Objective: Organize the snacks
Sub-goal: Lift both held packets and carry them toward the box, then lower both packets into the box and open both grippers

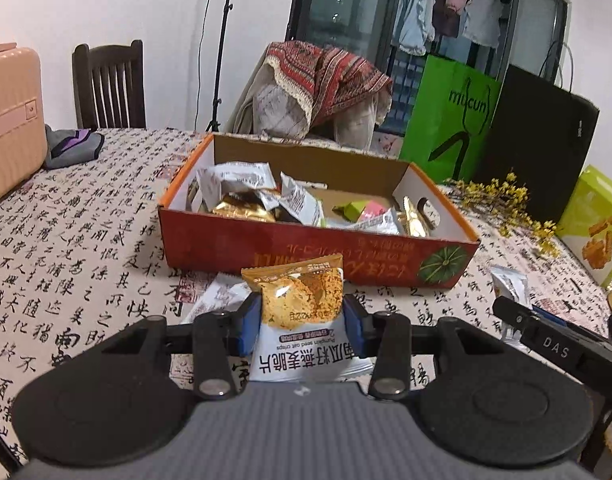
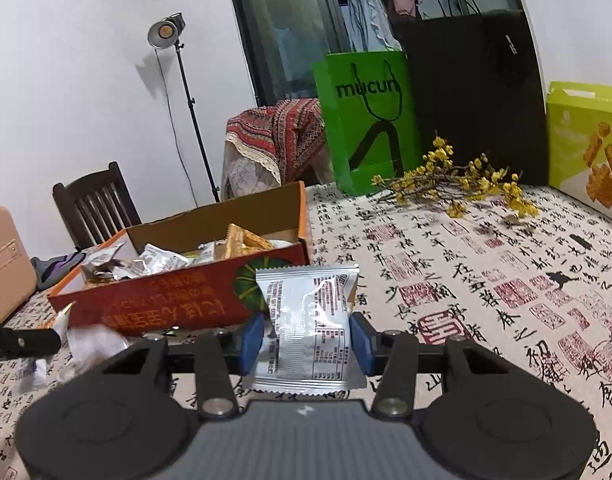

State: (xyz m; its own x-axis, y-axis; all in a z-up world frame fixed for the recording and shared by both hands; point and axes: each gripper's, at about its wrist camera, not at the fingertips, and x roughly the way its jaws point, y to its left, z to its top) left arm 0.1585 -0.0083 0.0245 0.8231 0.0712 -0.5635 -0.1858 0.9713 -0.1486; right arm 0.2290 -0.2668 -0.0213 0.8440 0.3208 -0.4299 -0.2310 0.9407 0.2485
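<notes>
Both claws are loaded. The left claw (image 1: pixel 302 320) is clamped on an orange-and-white oat crisp packet (image 1: pixel 300 312), held upright between the blue pads just in front of the near wall of the red cardboard box (image 1: pixel 306 248). The right claw (image 2: pixel 306 340) grips a silver foil packet (image 2: pixel 309 320), printed back facing the camera, held above the desk (image 2: pixel 465 280) off the box's right near corner. Neither packet is over the box opening yet. The box already holds a fair heap of wrapped snacks (image 1: pixel 242 192), piled mostly at its left end, with a smaller cluster at the right and bare cardboard floor between them and toward the far wall. On the desk, at least one white packet (image 1: pixel 222 296) lies near the box's front wall at left, and another small packet (image 1: pixel 509 284) lies to the right, near the tip of the other claw; the right wrist view shows a blurred white shape in the same near-left area, probably that loose packet, though the blur prevents confirmation. Assessment: the task is well advanced but incomplete. Outstanding: deposit of the two held packets and collection of the few loose ones remaining. A green bag (image 2: pixel 365 120), a black bag (image 2: pixel 473 96) and yellow flowers (image 2: pixel 457 184) stand at the far right, well apart from the work.
</notes>
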